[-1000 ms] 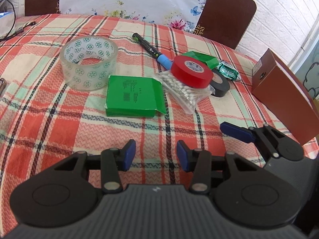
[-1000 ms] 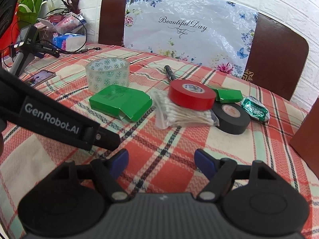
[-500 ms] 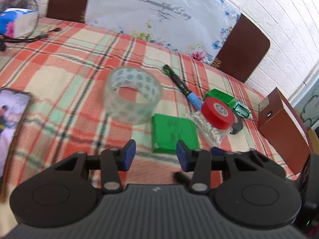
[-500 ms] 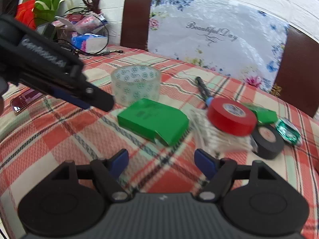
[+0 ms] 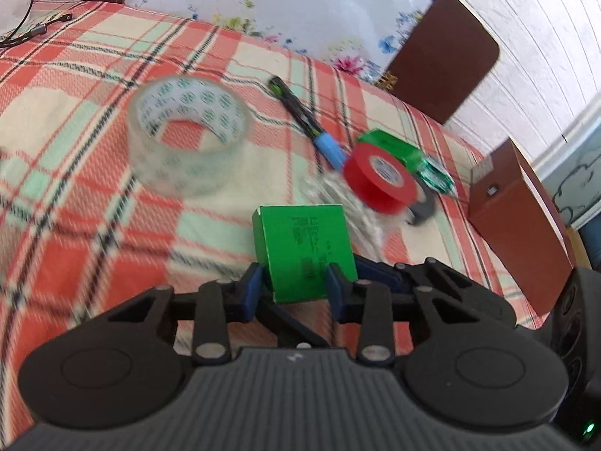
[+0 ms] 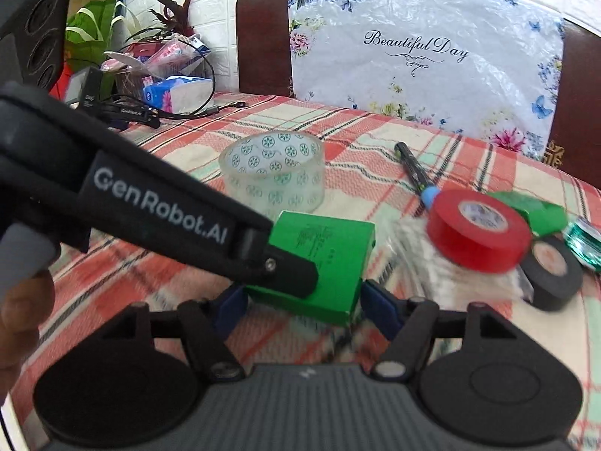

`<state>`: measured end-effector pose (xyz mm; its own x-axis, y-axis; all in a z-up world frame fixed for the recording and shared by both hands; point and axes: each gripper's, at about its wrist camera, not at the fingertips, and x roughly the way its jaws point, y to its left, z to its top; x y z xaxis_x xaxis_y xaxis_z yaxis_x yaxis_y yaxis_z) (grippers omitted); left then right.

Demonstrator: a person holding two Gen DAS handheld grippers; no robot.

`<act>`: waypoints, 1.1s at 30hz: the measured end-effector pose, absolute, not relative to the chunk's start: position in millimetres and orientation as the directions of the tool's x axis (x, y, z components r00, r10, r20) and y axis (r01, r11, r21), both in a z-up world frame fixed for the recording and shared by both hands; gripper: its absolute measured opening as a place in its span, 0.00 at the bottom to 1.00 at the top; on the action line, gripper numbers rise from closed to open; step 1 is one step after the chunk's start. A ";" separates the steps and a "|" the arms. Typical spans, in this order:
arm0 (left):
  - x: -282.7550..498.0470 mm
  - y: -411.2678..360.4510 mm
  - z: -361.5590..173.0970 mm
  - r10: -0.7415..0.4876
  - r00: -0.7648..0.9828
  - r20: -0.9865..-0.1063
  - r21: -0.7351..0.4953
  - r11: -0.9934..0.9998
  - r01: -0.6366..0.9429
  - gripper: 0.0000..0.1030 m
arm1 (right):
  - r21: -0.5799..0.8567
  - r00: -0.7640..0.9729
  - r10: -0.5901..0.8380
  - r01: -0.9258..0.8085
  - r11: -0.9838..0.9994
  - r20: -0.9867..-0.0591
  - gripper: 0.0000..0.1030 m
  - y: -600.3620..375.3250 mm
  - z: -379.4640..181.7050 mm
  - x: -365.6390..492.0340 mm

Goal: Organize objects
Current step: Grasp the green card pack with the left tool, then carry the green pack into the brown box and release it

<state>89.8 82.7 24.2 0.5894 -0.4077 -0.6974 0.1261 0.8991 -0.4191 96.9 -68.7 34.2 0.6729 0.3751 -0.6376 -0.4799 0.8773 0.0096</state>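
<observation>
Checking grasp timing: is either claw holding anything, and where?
Cannot tell: left claw and right claw have just been closing their jaws around the near end of the green box; contact unclear.

- left gripper: matte black linkage arms, silver round pivot pins, blue pads on the fingertips, a ribbed dark grey body behind two round black discs.
- its side, seen from the right wrist, carries white "genrobot.ai" lettering and a small screw at the finger joint.
- right gripper: same black frame, blue pads, silver pins.
- a small green light glows on the right gripper's housing.
</observation>
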 end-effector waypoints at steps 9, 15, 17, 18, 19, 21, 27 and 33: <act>75.9 -11.2 41.7 -0.427 0.554 -0.715 -0.329 0.904 0.273 0.37 | -0.016 0.731 0.302 -0.393 0.919 -0.612 0.67 -140.0 37.7 53.9; 84.3 -106.4 89.6 -0.500 0.603 -0.621 -0.240 0.854 0.462 0.38 | -0.031 0.859 0.164 -0.204 0.978 -0.485 0.67 -219.7 72.7 49.9; 89.1 -139.7 105.1 -0.537 0.617 -0.575 -0.212 0.826 0.522 0.39 | -0.041 0.899 0.098 -0.128 0.991 -0.426 0.67 -248.5 88.1 51.7; 92.1 -155.4 111.8 -0.557 0.620 -0.553 -0.201 0.811 0.549 0.39 | -0.045 0.915 0.064 -0.089 0.995 -0.399 0.67 -263.2 95.4 53.2; 95.5 -171.3 117.0 -0.574 0.620 -0.535 -0.192 0.797 0.572 0.39 | -0.047 0.928 0.029 -0.050 0.998 -0.372 0.67 -277.9 102.3 55.2; 103.3 -201.5 124.1 -0.601 0.614 -0.512 -0.172 0.772 0.612 0.39 | -0.043 0.944 -0.035 0.022 0.999 -0.328 0.67 -307.5 113.1 60.5; 122.6 -266.5 109.2 -0.621 0.570 -0.538 -0.140 0.732 0.667 0.41 | 0.009 0.930 -0.163 0.175 0.985 -0.329 0.68 -378.9 115.2 80.6; 118.8 -276.2 93.1 -0.578 0.576 -0.578 -0.082 0.743 0.664 0.47 | 0.057 0.906 -0.203 0.241 0.969 -0.372 0.83 -400.8 98.8 85.8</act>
